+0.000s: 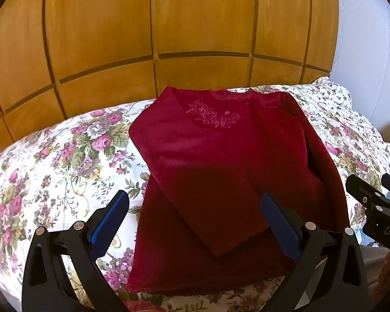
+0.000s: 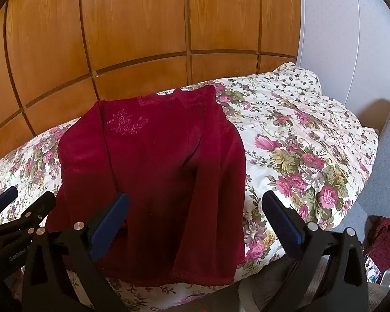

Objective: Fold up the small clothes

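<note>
A dark red long-sleeved top lies flat on the floral bedspread, neckline away from me, with pink embroidery on the chest. Both sleeves are folded inward over its body. It also shows in the right wrist view. My left gripper is open and empty, hovering above the top's lower left part. My right gripper is open and empty, above the top's lower right edge. The right gripper shows at the right edge of the left wrist view; the left gripper shows at the left edge of the right wrist view.
A wooden panelled wardrobe stands behind the bed. A white wall is to the right. A grey chair back and a dark red knit item are at the right beside the bed.
</note>
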A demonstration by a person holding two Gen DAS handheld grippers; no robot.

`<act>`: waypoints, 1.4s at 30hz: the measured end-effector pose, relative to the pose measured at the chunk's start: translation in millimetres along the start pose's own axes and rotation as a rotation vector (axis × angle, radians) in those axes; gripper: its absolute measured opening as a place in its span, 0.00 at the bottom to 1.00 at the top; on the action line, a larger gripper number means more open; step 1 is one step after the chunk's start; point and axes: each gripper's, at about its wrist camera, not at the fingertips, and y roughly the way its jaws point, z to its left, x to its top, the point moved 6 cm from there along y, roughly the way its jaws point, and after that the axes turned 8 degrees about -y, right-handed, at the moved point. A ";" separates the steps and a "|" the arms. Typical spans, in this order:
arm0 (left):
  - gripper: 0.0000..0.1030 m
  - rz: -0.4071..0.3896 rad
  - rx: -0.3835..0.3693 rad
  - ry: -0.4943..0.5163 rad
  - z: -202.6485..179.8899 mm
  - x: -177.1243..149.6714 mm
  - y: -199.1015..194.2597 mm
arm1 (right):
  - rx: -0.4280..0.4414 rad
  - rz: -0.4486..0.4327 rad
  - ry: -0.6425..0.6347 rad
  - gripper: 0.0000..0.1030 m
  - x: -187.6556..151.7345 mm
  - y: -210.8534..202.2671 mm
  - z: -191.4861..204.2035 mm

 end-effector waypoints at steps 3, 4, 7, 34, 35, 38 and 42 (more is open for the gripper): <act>0.97 0.003 0.003 0.002 0.1 -0.2 0.0 | 0.000 0.001 0.000 0.98 0.0 0.1 -0.2; 0.97 0.003 0.003 0.001 0.2 -0.4 -0.3 | 0.000 0.001 0.000 0.98 0.0 0.2 -0.1; 0.97 0.009 0.001 0.001 0.4 -0.7 0.2 | -0.002 0.000 -0.001 0.98 0.1 0.1 0.5; 0.97 0.019 0.003 0.000 -2.4 -7.1 2.4 | 0.005 0.002 0.004 0.98 1.1 0.0 2.3; 0.97 0.021 0.002 0.000 -1.5 -8.1 2.9 | 0.005 0.003 0.003 0.98 -0.1 0.3 2.4; 0.97 0.020 0.002 0.000 -1.2 -8.5 2.7 | 0.004 0.002 0.003 0.98 -1.0 1.1 2.6; 0.97 0.021 0.002 0.002 -1.1 -8.7 2.8 | 0.005 0.003 0.003 0.98 -0.9 1.2 2.6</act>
